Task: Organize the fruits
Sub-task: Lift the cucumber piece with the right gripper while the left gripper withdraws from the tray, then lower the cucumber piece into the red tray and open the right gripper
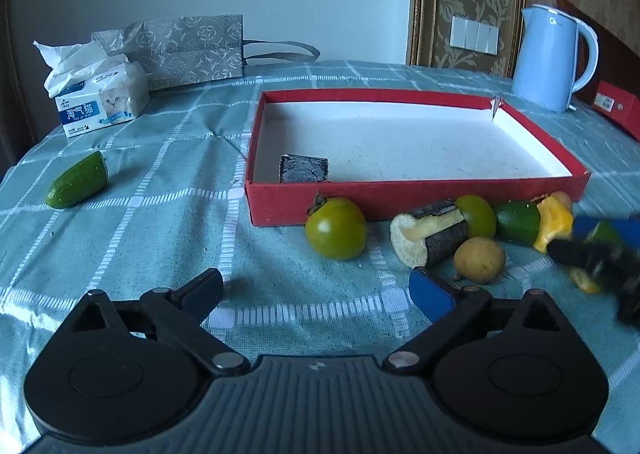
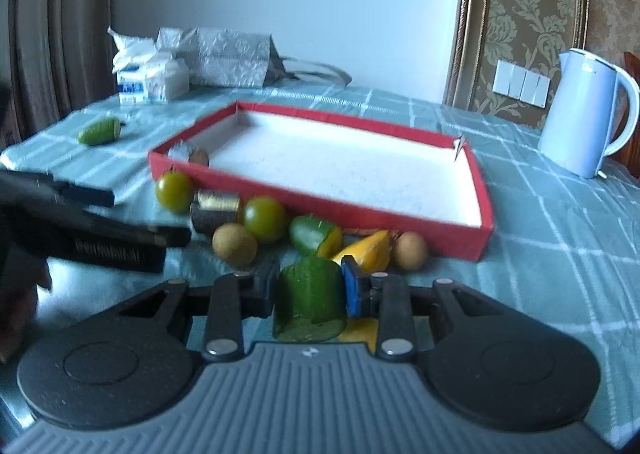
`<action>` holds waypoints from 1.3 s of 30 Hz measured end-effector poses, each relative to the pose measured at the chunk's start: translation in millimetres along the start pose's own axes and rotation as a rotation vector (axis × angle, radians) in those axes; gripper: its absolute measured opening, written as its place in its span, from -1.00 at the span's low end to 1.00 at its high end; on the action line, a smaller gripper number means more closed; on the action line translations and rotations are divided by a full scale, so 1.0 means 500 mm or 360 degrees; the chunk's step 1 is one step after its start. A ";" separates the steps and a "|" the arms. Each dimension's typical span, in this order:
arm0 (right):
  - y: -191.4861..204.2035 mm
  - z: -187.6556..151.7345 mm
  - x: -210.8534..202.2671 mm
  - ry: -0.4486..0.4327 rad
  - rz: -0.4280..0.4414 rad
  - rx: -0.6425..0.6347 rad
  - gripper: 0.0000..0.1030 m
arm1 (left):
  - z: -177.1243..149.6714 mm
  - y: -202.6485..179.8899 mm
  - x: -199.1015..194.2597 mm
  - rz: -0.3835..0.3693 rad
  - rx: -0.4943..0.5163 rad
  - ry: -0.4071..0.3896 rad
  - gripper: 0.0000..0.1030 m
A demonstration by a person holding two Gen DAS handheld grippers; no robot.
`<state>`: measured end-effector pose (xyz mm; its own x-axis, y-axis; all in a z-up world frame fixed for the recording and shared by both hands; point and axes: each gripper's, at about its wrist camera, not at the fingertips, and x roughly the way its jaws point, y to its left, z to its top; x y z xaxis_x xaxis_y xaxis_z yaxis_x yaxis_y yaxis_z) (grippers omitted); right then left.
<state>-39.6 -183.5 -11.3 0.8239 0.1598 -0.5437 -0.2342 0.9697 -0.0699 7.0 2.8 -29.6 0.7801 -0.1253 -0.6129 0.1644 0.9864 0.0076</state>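
A red box [image 1: 416,200] with a white floor lies on the table; a dark sugarcane piece [image 1: 303,169] sits in its near left corner. Along its front lie a green tomato [image 1: 336,228], a cut sugarcane piece [image 1: 428,238], a second green tomato [image 1: 476,216], a brown longan [image 1: 479,260], a cucumber piece [image 1: 518,223] and a yellow wedge [image 1: 554,224]. My left gripper [image 1: 316,290] is open and empty, in front of the tomato. My right gripper [image 2: 310,290] is shut on a green cucumber chunk [image 2: 310,298], also blurred at the left wrist view's right edge [image 1: 600,246].
A cucumber end [image 1: 78,180] lies alone at the left. A tissue pack [image 1: 96,94] and a grey bag [image 1: 180,50] stand at the back left. A blue kettle [image 1: 554,58] stands at the back right beside a red box [image 1: 618,106].
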 end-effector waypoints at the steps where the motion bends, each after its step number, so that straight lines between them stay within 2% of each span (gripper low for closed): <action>1: -0.005 0.009 -0.004 -0.0020 -0.0003 0.0008 -0.39 | 0.000 0.000 0.000 -0.0002 0.0001 0.0001 0.97; 5: -0.029 0.050 0.004 -0.0098 -0.0091 0.0018 -0.40 | 0.000 0.000 0.001 -0.0012 0.0001 0.0003 1.00; 11: -0.088 0.113 0.080 -0.0109 -0.0211 0.0110 -0.40 | 0.000 -0.001 0.001 -0.0015 -0.0003 0.0001 1.00; 17: -0.139 0.167 0.194 0.0008 -0.0255 0.0183 -0.40 | 0.001 0.001 0.002 -0.0023 -0.0011 -0.0002 1.00; 20: -0.157 0.176 0.247 0.0102 -0.0220 0.0219 -0.40 | 0.001 0.001 0.001 -0.0022 -0.0011 -0.0002 1.00; 28: -0.157 0.163 0.304 0.0256 -0.0186 0.0195 -0.38 | 0.001 0.001 0.001 -0.0023 -0.0011 -0.0002 1.00; 31: -0.153 0.160 0.307 0.0257 -0.0194 0.0177 -0.37 | 0.001 0.001 0.001 -0.0024 -0.0012 -0.0002 1.00; 33: -0.153 0.159 0.308 0.0251 -0.0218 0.0170 -0.05 | 0.001 0.001 0.001 -0.0023 -0.0011 -0.0002 1.00; 34: -0.152 0.157 0.309 0.0240 -0.0275 0.0154 0.38 | 0.001 0.001 0.001 -0.0023 -0.0011 -0.0002 1.00; 35: -0.152 0.153 0.312 0.0229 -0.0338 0.0142 0.64 | 0.001 0.001 0.000 -0.0024 -0.0012 -0.0003 1.00; 39: -0.166 0.147 0.310 0.0241 -0.0284 0.0192 0.76 | 0.000 0.001 0.000 -0.0023 -0.0012 -0.0002 1.00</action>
<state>145.6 -225.3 -28.4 0.7578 -0.0361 -0.6514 -0.0216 0.9965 -0.0804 7.3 3.1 -29.5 0.7786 -0.1400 -0.6118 0.1715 0.9852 -0.0072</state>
